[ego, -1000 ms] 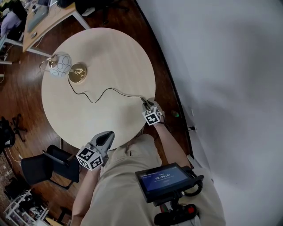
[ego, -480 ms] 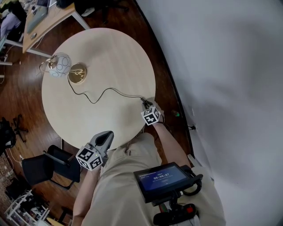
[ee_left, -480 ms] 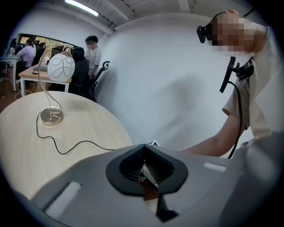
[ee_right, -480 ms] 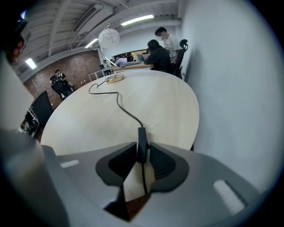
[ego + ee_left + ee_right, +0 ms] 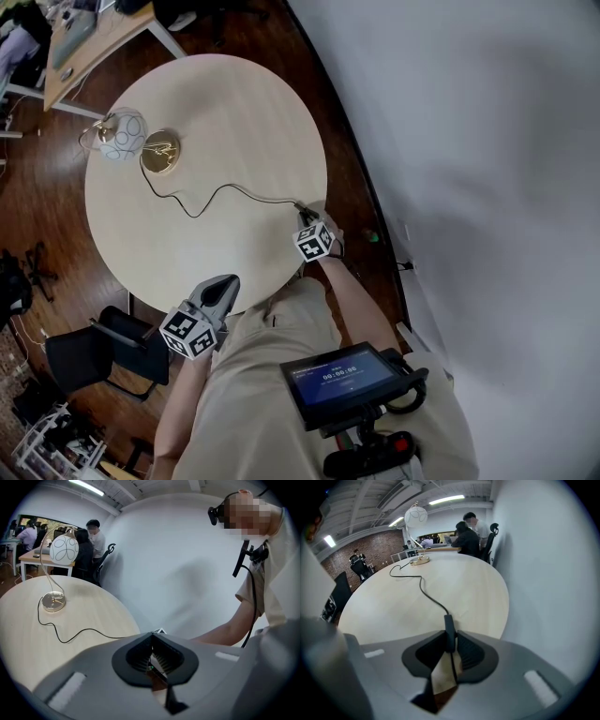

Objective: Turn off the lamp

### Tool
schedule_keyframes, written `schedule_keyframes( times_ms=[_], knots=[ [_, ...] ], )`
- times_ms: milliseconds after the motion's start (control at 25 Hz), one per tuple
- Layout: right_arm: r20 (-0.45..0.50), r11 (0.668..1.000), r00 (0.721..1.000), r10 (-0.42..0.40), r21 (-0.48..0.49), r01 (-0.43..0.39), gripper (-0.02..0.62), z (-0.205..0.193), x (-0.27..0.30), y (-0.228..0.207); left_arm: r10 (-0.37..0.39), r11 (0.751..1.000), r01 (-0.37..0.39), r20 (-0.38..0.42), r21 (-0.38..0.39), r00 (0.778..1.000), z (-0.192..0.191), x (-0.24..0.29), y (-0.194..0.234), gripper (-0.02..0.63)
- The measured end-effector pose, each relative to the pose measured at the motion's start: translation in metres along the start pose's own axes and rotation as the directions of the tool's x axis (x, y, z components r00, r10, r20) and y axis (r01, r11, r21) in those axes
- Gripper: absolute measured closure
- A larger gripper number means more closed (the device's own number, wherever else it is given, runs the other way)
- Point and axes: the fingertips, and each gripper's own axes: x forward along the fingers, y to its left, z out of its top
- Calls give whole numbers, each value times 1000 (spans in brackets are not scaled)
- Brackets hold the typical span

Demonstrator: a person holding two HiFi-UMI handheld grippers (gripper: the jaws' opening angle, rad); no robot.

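The lamp has a white globe shade (image 5: 122, 136) and a gold base (image 5: 160, 152) at the far left of the round table (image 5: 234, 94). Its black cord (image 5: 216, 192) snakes to the table's near right edge. There the inline cord switch (image 5: 449, 625) sits between the pads of my right gripper (image 5: 450, 637), whose jaws are closing and touch it on both sides. The head view shows that gripper (image 5: 305, 217) at the table rim. My left gripper (image 5: 225, 281) rests at the near edge, shut and empty; in its own view its jaws (image 5: 151, 637) meet.
A white wall (image 5: 469, 141) rises close on the right. A black chair (image 5: 103, 352) stands at the lower left. A wooden desk (image 5: 89, 37) with seated people is beyond the table. A screen (image 5: 342, 380) hangs at the person's chest.
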Motion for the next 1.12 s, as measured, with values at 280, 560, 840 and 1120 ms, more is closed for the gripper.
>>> schedule_keyframes(
  times_ms=[280,560,840,1120],
  knots=[
    [-11,999,999,-30,-15,30,523,-2,2,0,3,1000,-3,-4,5,1000,-5,-3,0,606],
    [-30,999,998,-55,0,55,529,-6,0,3,14,1000,-14,-1,5,1000,-9,-15,0,606],
    [9,990,990,-140,-17,140,448,13,-17,2,-9,1000,9,32,2,999,-12,-25,1,606],
    [79,977,975,-207,-28,209,449,47,-71,34,-154,987,150,53,65,987,-23,-57,4,606]
  ],
)
